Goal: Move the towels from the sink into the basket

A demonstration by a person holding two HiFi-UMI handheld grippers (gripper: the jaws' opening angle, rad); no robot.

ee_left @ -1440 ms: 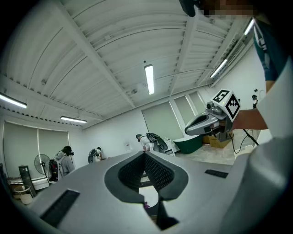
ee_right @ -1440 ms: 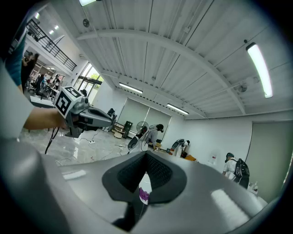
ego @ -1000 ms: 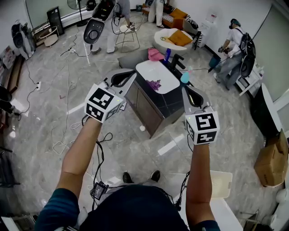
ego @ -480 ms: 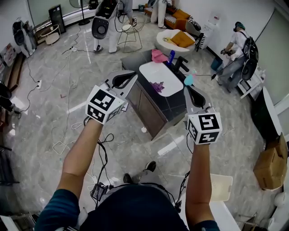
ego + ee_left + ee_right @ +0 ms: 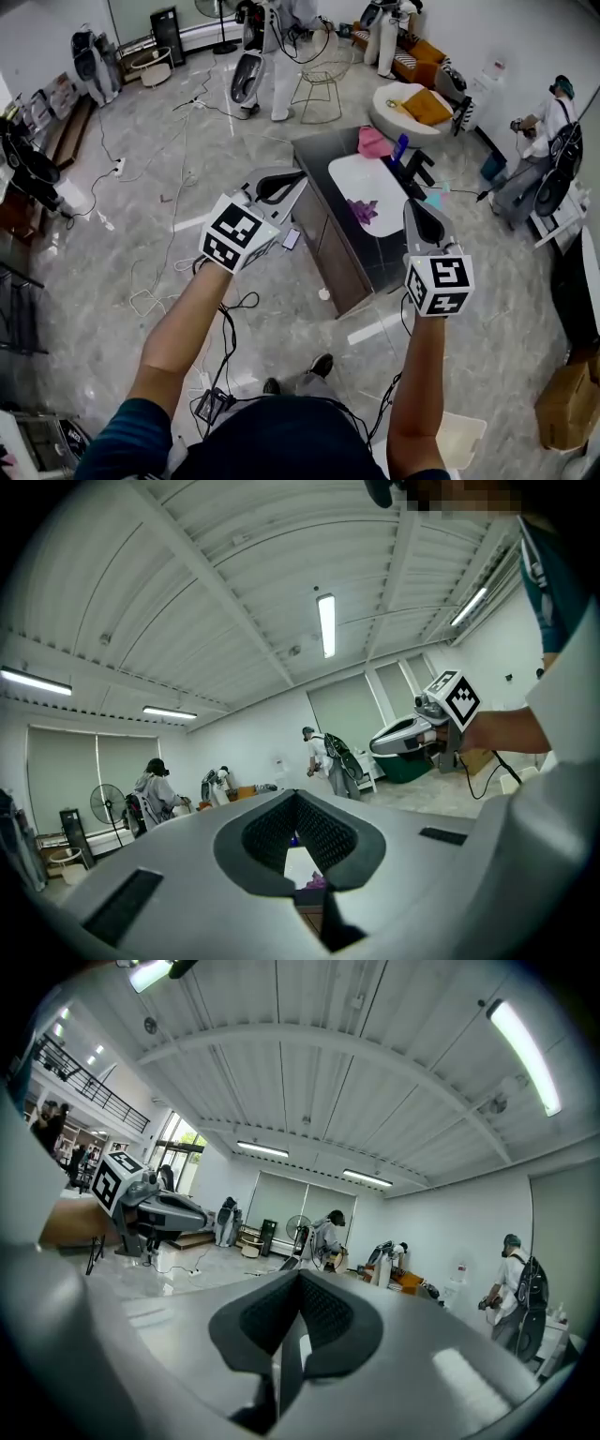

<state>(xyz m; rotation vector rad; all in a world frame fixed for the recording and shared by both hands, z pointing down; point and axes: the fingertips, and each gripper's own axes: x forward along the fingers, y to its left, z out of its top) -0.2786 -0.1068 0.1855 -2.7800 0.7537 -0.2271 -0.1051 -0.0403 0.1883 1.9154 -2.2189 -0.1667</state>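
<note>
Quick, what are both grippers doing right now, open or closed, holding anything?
Left gripper: closed, holding nothing.
Right gripper: closed, holding nothing.

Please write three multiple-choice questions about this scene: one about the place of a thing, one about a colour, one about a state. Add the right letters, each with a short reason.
1. Where does the purple towel lie?
A) in the white sink
B) on the floor
C) on a chair

2. What colour is the towel on the dark counter beside the sink?
A) green
B) pink
C) white

3. How are the left tool and the right tool?
A) both open
B) one grips a towel
C) both shut, empty

Answers: 1 A, it rests inside the white basin; 2 B, it is plainly pink; 3 C, each tool's jaws meet with nothing between them.
</note>
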